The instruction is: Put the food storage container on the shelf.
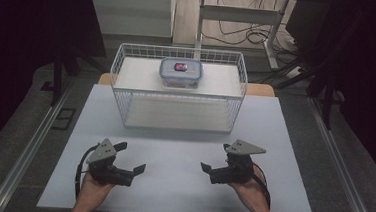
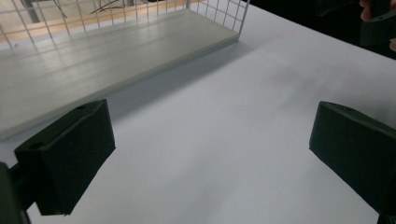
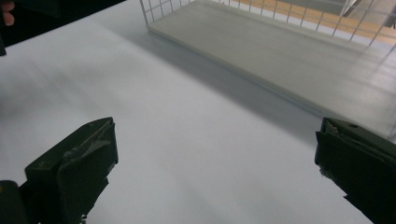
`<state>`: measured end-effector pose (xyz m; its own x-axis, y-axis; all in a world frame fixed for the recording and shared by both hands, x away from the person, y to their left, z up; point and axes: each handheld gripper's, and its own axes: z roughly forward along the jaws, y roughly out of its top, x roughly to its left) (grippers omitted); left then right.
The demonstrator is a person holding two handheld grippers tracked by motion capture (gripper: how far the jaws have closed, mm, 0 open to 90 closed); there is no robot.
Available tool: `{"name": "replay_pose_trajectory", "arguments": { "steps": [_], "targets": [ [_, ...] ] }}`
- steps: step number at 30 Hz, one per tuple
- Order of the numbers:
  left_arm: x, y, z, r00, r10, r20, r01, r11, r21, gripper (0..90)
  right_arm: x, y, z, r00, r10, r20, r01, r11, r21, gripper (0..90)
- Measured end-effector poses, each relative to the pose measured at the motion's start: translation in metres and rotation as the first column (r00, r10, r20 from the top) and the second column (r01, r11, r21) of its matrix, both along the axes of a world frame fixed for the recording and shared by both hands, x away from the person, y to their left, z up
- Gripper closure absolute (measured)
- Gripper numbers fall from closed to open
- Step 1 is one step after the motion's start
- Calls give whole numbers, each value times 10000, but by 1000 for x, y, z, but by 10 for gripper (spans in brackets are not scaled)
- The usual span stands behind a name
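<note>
A clear plastic container with a blue-rimmed lid (image 1: pixel 181 73) stands on the upper level of a white wire rack (image 1: pixel 123 71) at the back of the white table (image 1: pixel 179 195). My left gripper (image 1: pixel 131 157) is held low over the table's front left, open, nothing between its jaws (image 2: pixel 210 154). At the front right my right gripper (image 1: pixel 215 157) is open and empty as well (image 3: pixel 217 163). The two grippers point inward, towards each other. Both are well short of the rack. The rack's lower board (image 2: pixel 107 56) (image 3: pixel 289 56) lies ahead of each gripper.
A wooden edge (image 1: pixel 262 89) shows behind the rack. Beyond it are a grey desk frame (image 1: pixel 242 14) and cables on the floor (image 1: pixel 241 37). Dark curtains stand at both sides. Metal rails (image 1: pixel 33 145) run along the floor beside the table.
</note>
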<state>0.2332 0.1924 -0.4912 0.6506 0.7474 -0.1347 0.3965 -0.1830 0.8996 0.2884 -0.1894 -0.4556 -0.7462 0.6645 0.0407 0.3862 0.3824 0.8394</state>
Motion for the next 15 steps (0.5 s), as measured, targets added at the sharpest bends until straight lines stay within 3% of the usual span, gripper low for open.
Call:
{"name": "replay_pose_trajectory", "arguments": {
  "steps": [3,7,12,15],
  "targets": [
    [-7,3,-11,9999,107,-133,-106,9999,59,0,-9,-5,-11,9999,-142,-29,143,9998,136,0],
    [-15,2,-29,9990,300,-317,-271,9959,866,0,-18,-11,-24,9999,-146,-37,147,9996,244,0],
    [-16,0,-44,9956,351,-874,-229,9903,1369,0,-22,-12,-47,9989,-126,-444,105,9988,-482,0],
    [-13,-2,-48,9945,450,-945,-272,9829,1819,0,-21,-8,-60,9968,-94,-797,12,9947,-1029,0]
  ]
}}
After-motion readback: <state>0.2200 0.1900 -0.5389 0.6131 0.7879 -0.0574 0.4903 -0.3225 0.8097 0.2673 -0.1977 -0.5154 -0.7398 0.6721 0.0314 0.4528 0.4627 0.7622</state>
